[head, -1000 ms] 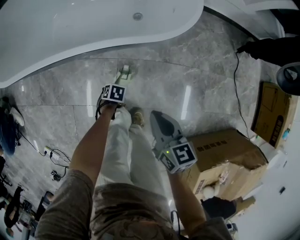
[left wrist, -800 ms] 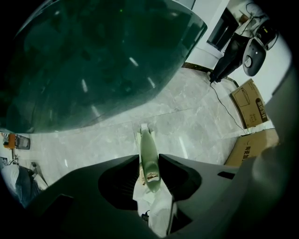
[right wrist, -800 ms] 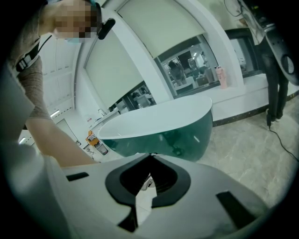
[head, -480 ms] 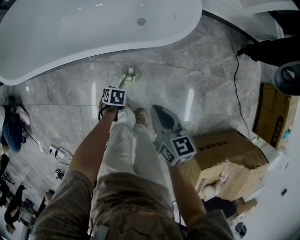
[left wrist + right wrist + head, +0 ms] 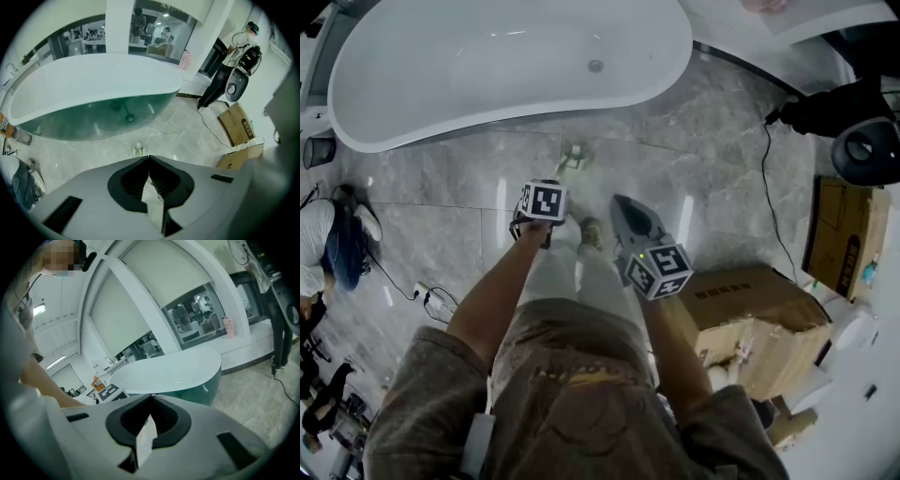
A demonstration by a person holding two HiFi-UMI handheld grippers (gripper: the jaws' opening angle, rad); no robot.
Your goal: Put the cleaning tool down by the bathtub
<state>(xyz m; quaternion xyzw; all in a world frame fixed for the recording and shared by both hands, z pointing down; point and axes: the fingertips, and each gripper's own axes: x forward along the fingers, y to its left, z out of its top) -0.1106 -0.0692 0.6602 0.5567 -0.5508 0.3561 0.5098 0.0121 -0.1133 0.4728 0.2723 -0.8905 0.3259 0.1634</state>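
1. Tool (image 5: pixel 572 157) lies on floor (image 5: pixel 722 178) just beside tub (image 5: pixel 487 56); placement looks done.
2. Left gripper (image 5: pixel 149 158): jaws close fully together, empty.
3. Right gripper (image 5: pixel 150 398): jaws together, empty.
4. Nothing evident remains.

- Bright, even light surrounds you; white glare streaks mark the glossy floor (image 5: pixel 686 220) and a soft sheen lies on the bathtub (image 5: pixel 487 56).
- Your gripper views bend strongly, with black corners.

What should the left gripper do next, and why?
Probably just draw the left gripper back toward the body. Its jaws are together with nothing between them, and the cleaning tool lies on the floor beside the bathtub, apart from both grippers, so the placing looks done. The right gripper is shut too.
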